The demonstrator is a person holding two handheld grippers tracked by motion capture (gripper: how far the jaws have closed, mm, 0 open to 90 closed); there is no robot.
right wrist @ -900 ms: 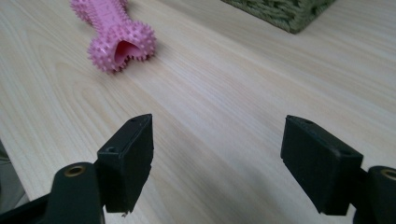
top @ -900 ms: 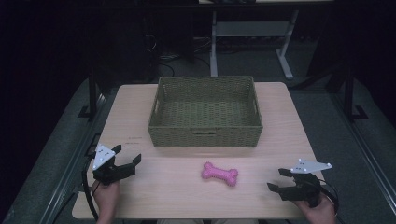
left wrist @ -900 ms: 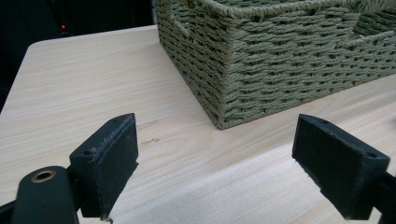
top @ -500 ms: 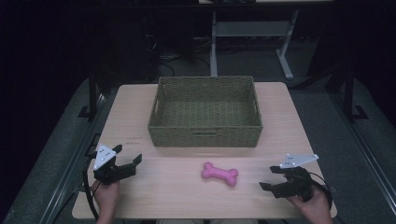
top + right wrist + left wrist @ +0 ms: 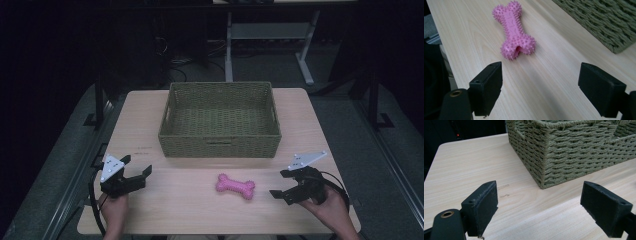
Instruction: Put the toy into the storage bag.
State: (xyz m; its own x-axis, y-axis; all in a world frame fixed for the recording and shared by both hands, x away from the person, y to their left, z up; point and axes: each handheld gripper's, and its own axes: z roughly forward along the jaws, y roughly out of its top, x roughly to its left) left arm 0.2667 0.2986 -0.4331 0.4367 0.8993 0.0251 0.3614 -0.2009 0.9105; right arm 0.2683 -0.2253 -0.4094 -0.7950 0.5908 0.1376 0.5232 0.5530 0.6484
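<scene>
Pale worktop point(image 5: 190, 210) carried a woven basket point(image 5: 220, 145), its floor bare; a bone point(image 5: 235, 186) lay before it. My left claw point(image 5: 137, 172) and right claw point(image 5: 284, 184) both gaped.

Your left gripper point(image 5: 539, 212) hovers low over the desk point(image 5: 469, 165), fingers point(image 5: 484, 207) spread wide, aimed at the basket's point(image 5: 574, 152) near corner.

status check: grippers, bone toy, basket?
Left gripper open, holding nothing. Right gripper open, facing the pink bone toy, not touching. Toy lies flat on the table, outside the basket. Path unobstructed.
</scene>
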